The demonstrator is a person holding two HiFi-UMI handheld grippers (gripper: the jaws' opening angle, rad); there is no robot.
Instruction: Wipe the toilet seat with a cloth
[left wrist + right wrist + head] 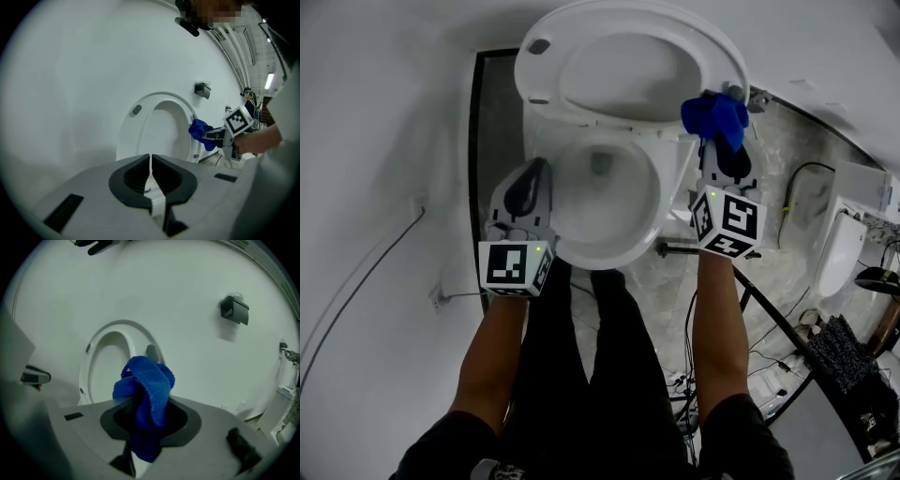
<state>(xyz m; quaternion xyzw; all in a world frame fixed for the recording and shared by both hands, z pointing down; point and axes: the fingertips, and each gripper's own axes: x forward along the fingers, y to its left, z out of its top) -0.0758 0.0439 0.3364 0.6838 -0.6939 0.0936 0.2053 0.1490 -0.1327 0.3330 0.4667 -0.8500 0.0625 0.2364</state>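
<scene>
The cloth (147,390) is a deep blue, fluffy terry rag, bunched into soft folds. The jaws of the right gripper (720,141) pinch it, and one end hangs down below them. In the head view it sits at the right edge of the raised white toilet seat (581,28) — whether it touches cannot be told. The left gripper (150,164) hovers over the bowl's (661,202) left rim, its jaws pressed together and empty.
</scene>
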